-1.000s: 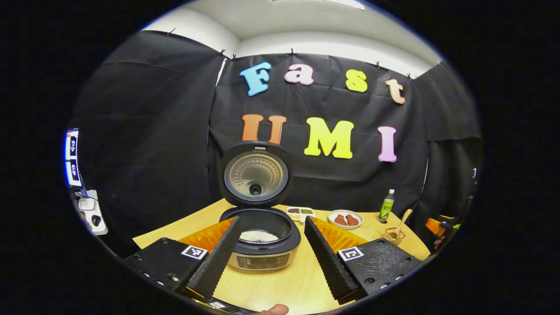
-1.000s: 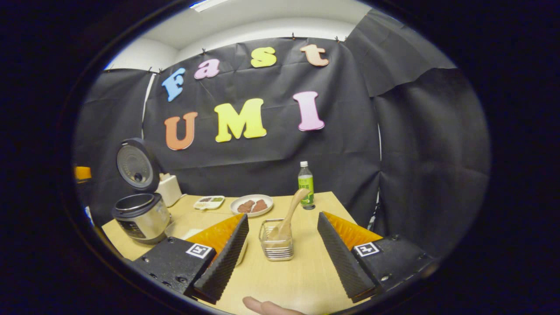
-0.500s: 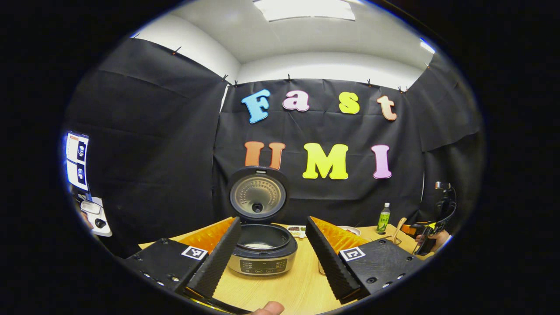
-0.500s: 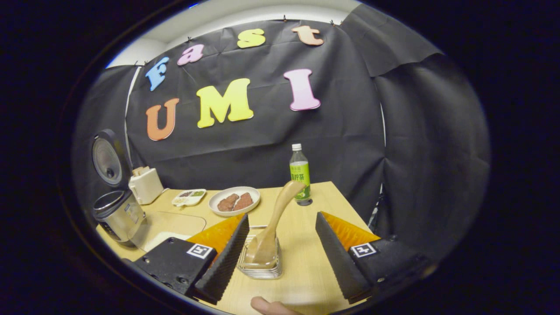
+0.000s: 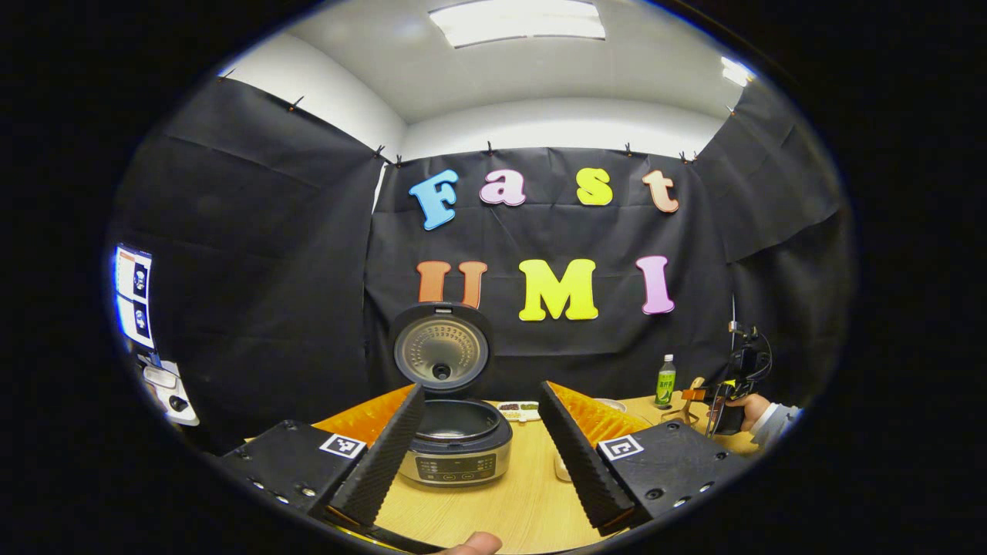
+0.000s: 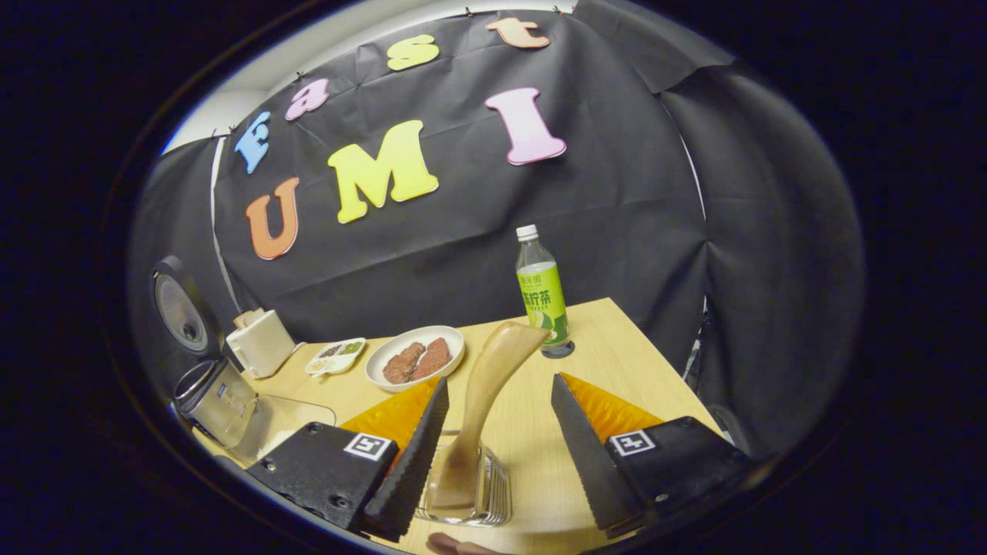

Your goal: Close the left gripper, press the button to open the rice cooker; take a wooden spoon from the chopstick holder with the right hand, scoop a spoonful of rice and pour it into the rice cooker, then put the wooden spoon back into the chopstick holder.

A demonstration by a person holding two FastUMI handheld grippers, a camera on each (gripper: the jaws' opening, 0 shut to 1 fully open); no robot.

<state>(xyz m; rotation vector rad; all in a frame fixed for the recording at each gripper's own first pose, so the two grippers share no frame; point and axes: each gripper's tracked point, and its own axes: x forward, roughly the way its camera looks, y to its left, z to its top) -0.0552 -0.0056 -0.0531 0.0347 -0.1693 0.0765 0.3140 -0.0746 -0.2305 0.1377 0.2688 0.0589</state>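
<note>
With the right gripper (image 6: 493, 455) spread wide around the wooden spoon (image 6: 482, 408) standing tilted in the chopstick holder (image 6: 486, 493), centre its jaws on the handle before closing (left gripper (image 5: 478, 447) also gapes, idle before the open rice cooker (image 5: 455, 439)).

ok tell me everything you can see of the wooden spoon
The wooden spoon is pale, smooth wood with a wide curved handle. It stands in the wire chopstick holder, leaning up and to the right in the right gripper view. The right gripper is open around it, and no finger clearly presses on it.
</note>
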